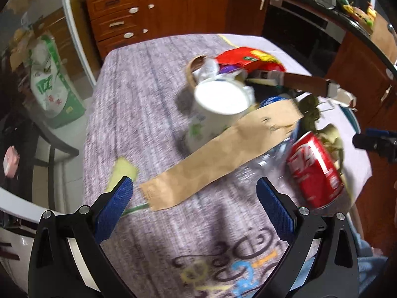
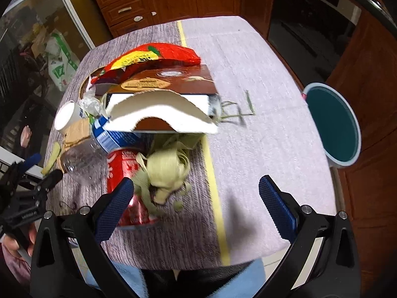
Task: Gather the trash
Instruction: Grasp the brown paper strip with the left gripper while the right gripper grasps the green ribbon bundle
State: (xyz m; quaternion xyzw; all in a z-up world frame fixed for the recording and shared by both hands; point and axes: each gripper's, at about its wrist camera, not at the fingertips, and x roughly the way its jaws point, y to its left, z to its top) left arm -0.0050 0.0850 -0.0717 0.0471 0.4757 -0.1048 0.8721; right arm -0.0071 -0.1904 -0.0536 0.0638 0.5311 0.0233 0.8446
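Note:
A heap of trash lies on the cloth-covered table (image 1: 139, 104): a white paper cup (image 1: 218, 106), a long brown paper bag (image 1: 223, 154), a red soda can (image 1: 315, 171), a red snack bag (image 1: 248, 58), a brown carton (image 2: 168, 82) with a torn white flap, a clear plastic bottle (image 2: 84, 159) and pale green husks (image 2: 166, 171). My left gripper (image 1: 194, 191) hovers open above the paper bag's near end. Over the husks and the can (image 2: 124, 173), my right gripper (image 2: 196, 191) is open and holds nothing.
A teal bin with a white rim (image 2: 335, 126) stands beside the table's right edge. Wooden cabinets (image 1: 161, 12) and a dark oven (image 2: 305, 24) line the far wall. A green-and-white sack (image 1: 52, 84) sits on the floor at left. Bare cloth (image 2: 260, 74) lies right of the heap.

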